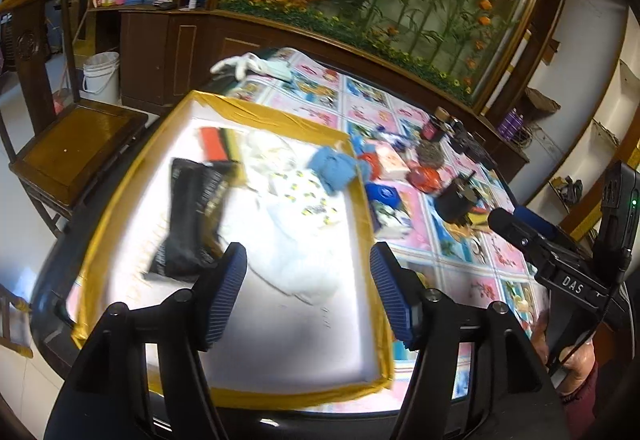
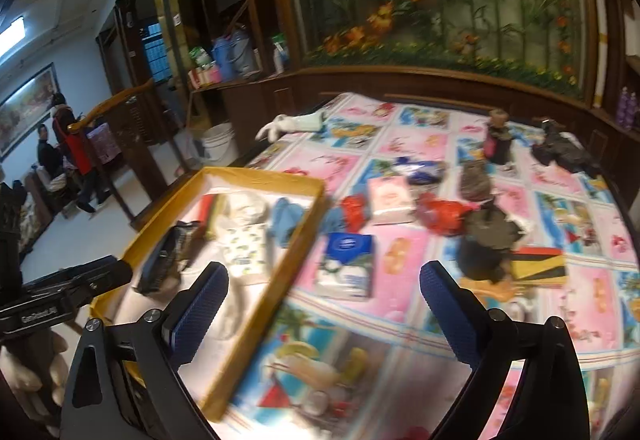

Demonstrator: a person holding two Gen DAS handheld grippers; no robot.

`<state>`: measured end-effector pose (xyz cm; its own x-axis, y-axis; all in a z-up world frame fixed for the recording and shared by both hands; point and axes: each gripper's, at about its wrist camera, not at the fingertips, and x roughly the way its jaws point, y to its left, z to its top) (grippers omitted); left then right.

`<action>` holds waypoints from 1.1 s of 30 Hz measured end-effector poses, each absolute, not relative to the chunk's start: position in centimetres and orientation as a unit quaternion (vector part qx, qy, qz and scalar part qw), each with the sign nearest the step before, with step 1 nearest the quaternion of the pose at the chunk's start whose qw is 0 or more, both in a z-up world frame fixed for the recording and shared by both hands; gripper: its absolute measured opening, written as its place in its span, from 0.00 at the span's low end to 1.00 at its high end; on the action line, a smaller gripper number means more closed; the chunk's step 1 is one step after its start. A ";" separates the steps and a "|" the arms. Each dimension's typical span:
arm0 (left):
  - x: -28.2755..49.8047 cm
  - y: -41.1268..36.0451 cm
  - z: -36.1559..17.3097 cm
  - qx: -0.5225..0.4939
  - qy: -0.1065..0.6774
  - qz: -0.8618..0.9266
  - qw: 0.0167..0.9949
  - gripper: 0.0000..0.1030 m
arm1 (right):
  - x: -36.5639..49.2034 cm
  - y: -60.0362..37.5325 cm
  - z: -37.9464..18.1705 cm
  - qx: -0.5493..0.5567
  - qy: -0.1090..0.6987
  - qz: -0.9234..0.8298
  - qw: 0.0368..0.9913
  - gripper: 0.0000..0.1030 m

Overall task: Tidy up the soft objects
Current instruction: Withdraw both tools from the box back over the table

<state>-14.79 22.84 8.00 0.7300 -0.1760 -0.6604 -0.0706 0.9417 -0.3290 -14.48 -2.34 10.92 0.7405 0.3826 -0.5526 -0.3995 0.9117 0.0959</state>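
Note:
A shallow gold-rimmed tray (image 1: 280, 114) lies on the left of the table. It holds a black pouch (image 1: 192, 216), a red, black and yellow sponge (image 1: 218, 148), a white patterned cloth (image 1: 288, 192), a blue cloth (image 1: 334, 166) and a white cloth (image 1: 304, 252). My left gripper (image 1: 308, 276) hovers open over the tray's near half, with nothing between its pads. My right gripper (image 2: 324, 288) stands wide open above the tablecloth just right of the tray (image 2: 264, 176), holding nothing. Beyond it lie a blue tissue pack (image 2: 348, 264), a pink tissue pack (image 2: 390, 200) and a red plastic bag (image 2: 444, 214).
A black cup (image 2: 480, 252), a striped sponge (image 2: 540, 264), a scouring ball (image 2: 476, 180), a small bottle (image 2: 498, 140) and a white glove (image 2: 288, 124) lie on the patterned tablecloth. A wooden chair (image 1: 76, 144) and a white bucket (image 1: 102, 72) stand left of the table. People (image 2: 68, 144) stand far left.

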 end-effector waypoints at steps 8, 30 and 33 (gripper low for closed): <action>-15.2 17.6 7.8 -0.143 0.385 -0.060 0.910 0.61 | -16.8 -7.3 10.0 -0.015 0.275 0.156 0.949 0.97; -13.6 9.2 7.4 -0.088 0.417 -0.110 0.898 0.61 | -9.9 -15.5 6.6 0.002 0.321 0.053 0.945 0.97; -13.0 8.3 7.0 -0.085 0.422 -0.114 0.895 0.61 | -9.1 -16.1 6.0 0.017 0.325 0.054 0.944 0.97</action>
